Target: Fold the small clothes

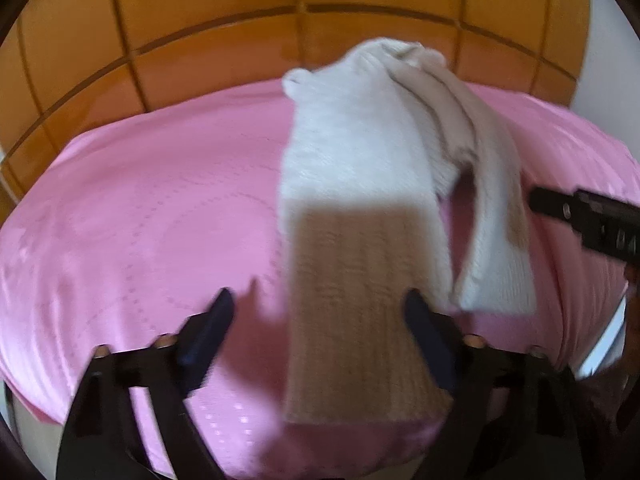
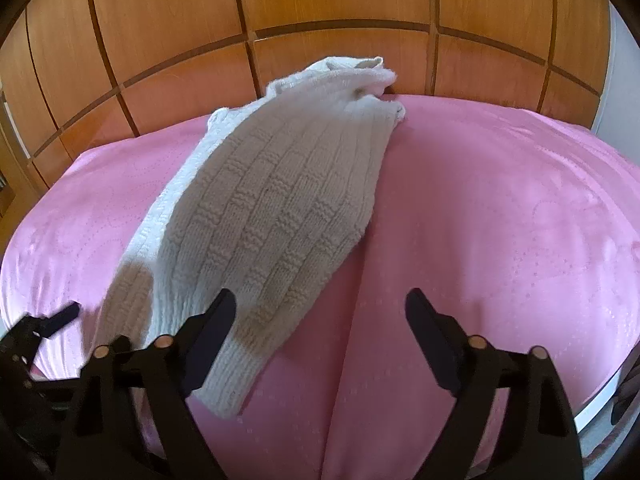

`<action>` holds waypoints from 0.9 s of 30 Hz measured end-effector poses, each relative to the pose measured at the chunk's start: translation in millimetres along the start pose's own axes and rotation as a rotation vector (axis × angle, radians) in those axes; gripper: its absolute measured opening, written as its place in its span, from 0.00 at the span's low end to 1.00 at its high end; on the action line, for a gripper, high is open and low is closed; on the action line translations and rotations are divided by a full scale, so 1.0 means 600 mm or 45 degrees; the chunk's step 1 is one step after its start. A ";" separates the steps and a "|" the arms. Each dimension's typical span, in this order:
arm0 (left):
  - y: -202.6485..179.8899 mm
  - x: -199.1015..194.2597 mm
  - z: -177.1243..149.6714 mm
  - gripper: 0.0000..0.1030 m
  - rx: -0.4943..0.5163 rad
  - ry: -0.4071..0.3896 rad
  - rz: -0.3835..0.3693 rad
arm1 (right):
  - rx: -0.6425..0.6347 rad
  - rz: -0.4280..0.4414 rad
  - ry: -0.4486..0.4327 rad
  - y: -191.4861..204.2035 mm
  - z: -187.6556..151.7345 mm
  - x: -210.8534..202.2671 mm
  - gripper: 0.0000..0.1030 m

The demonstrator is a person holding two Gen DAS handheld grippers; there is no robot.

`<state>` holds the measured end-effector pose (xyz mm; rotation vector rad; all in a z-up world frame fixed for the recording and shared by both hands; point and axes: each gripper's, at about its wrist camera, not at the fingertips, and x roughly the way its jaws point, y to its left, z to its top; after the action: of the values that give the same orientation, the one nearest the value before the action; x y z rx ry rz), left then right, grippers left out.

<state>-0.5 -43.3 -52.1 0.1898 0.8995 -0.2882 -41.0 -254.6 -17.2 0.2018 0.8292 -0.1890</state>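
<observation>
A cream knitted sweater [image 1: 360, 168] lies folded lengthwise on the pink bedcover [image 1: 140, 200], running from the headboard toward me. My left gripper [image 1: 320, 304] is open, its fingers either side of the sweater's near hem, which lies in shadow. In the right wrist view the sweater [image 2: 272, 200] lies to the left, and my right gripper [image 2: 320, 304] is open and empty, its left finger over the sweater's near edge. The right gripper's finger [image 1: 580, 216] shows at the right edge of the left wrist view, beside the folded sleeve.
A wooden panelled headboard [image 2: 320, 4] stands behind the bed. The pink bedcover [image 2: 500, 220] spreads wide to the right of the sweater. The left gripper [image 2: 52, 320] shows at the lower left of the right wrist view. A white wall [image 2: 624, 80] is at far right.
</observation>
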 end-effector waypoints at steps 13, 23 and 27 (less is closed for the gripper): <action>0.010 -0.014 -0.004 0.10 -0.007 -0.055 -0.285 | -0.152 0.161 0.168 0.050 -0.027 0.050 0.44; 0.184 -0.068 0.077 0.09 -0.408 -0.235 -0.301 | -0.288 -0.081 -0.121 -0.023 0.045 -0.027 0.05; 0.285 -0.072 0.130 0.09 -0.563 -0.306 -0.132 | -0.211 -0.402 -0.229 -0.149 0.113 -0.038 0.05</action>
<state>87.8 103.5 36.9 -0.2961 0.7152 -0.1970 -30.0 -356.1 35.4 -0.1028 0.6899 -0.4270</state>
